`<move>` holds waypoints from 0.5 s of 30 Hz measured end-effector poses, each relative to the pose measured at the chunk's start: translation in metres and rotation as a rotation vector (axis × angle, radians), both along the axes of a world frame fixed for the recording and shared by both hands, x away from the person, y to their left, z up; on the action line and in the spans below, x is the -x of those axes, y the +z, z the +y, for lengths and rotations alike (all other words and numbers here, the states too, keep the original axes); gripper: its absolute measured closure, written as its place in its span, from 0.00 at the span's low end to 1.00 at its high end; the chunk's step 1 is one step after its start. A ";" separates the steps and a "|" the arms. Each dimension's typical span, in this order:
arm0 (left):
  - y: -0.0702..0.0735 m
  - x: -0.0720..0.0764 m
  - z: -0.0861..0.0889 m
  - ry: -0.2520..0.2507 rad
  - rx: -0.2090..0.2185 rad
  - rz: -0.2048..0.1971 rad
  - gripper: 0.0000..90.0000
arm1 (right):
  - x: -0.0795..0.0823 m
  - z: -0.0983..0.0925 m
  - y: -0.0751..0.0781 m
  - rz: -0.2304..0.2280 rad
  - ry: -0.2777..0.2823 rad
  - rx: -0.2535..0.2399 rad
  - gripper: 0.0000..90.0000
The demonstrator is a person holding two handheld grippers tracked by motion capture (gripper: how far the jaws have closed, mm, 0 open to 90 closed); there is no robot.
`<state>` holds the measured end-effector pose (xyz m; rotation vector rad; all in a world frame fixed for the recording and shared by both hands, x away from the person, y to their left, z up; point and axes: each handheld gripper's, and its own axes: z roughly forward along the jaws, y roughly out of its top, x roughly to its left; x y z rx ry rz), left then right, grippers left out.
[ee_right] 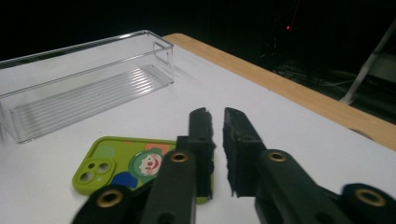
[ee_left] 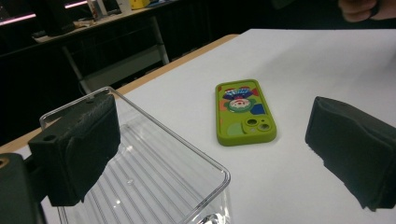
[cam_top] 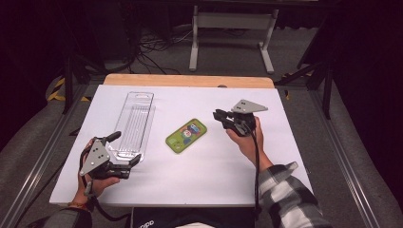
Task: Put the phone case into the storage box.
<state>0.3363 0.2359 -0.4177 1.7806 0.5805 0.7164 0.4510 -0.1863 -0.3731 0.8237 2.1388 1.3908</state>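
**Phone case: lying between two hand-held grippers, right one nearer**

Left to right, I am logging: left hand-held gripper, jaws spread wide, straddling the near end wall of the clear tray; green phone case, lying flat on the white tabletop, long axis running diagonally, just beside the tray; right hand-held gripper, jaws nearly pressed together, empty, pointing left toward the case.

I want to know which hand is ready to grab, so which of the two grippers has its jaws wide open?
The left gripper, at the clear tray's near end; the right gripper's jaws are almost together.
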 end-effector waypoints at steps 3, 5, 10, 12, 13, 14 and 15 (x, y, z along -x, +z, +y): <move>-0.001 -0.002 0.000 0.002 0.012 0.002 0.05 | -0.016 0.013 -0.004 0.033 0.021 0.018 1.00; 0.000 -0.003 0.002 0.001 0.020 0.011 0.05 | -0.026 0.025 -0.009 0.055 0.034 0.049 1.00; 0.000 -0.003 0.002 0.008 0.000 0.004 0.05 | -0.049 0.054 -0.024 0.095 0.045 0.147 1.00; 0.000 -0.003 0.002 0.007 -0.002 -0.002 0.05 | -0.052 0.058 -0.026 0.096 0.042 0.155 1.00; -0.001 -0.002 0.002 0.003 0.007 0.009 0.05 | -0.058 0.066 -0.031 0.104 0.047 0.171 1.00; -0.002 -0.002 0.003 0.003 0.004 0.006 0.05 | -0.060 0.070 -0.033 0.109 0.047 0.184 1.00; -0.002 -0.002 0.003 0.003 0.004 0.006 0.05 | -0.060 0.070 -0.033 0.109 0.047 0.184 1.00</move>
